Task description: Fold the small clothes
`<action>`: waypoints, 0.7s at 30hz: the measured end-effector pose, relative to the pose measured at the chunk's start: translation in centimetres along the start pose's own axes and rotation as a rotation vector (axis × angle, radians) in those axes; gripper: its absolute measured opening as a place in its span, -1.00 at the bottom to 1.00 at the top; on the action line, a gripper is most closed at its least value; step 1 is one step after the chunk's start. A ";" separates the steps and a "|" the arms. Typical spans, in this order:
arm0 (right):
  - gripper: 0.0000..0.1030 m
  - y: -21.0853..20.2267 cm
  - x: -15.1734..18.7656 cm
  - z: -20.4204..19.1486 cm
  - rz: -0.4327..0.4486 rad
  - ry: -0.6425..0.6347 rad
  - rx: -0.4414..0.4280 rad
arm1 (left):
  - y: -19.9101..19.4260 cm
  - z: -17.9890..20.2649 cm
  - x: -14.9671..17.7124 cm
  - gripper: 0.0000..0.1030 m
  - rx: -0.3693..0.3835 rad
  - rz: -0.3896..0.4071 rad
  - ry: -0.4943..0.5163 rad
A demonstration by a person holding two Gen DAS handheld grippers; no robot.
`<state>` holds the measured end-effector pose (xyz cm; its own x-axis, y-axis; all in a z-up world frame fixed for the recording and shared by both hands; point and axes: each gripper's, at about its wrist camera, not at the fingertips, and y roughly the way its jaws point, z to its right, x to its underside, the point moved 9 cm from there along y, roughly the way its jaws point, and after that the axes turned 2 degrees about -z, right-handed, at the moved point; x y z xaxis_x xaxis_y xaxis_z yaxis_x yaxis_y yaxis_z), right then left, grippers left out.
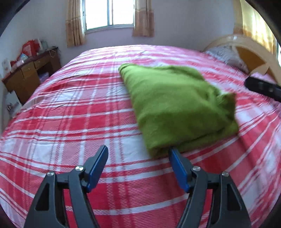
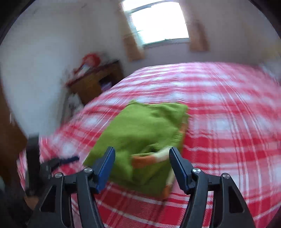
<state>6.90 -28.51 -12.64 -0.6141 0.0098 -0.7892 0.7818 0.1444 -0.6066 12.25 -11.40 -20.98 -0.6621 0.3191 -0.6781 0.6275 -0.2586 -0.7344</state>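
Observation:
A green knitted garment (image 1: 177,105) lies folded into a thick bundle on the red and white checked bed (image 1: 70,108). My left gripper (image 1: 138,150) is open and empty just in front of the bundle's near corner. In the right wrist view the same garment (image 2: 140,133) shows orange and white trim at its near end. My right gripper (image 2: 141,152) is open, with its fingers on either side of that near end and just above it. This view is blurred by motion. The right gripper's tip shows at the right edge of the left wrist view (image 1: 261,87).
A wooden desk (image 1: 29,73) with red items stands left of the bed by the wall. A curtained window (image 1: 108,14) is behind the bed. A pillow (image 1: 228,54) and curved headboard (image 1: 252,50) are at the right. The left gripper (image 2: 58,162) shows blurred at left.

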 end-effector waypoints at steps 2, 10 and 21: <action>0.20 1.9 0.3 -1.6 -0.061 -0.106 0.041 | 0.4 -0.1 -0.4 0.42 -0.029 0.005 0.021; -0.80 5.3 5.4 4.0 -0.243 -0.019 0.226 | 1.2 -1.6 -1.1 -0.01 0.059 0.002 -0.101; -0.81 0.4 8.6 8.6 -0.083 0.516 0.091 | -2.1 -1.1 0.7 -0.37 0.191 -0.002 -0.078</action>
<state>2.83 -36.83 -20.53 -0.6300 0.4910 -0.6017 0.7202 0.0796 -0.6892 10.95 -9.60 -19.93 -0.6977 0.2502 -0.6712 0.5417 -0.4288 -0.7230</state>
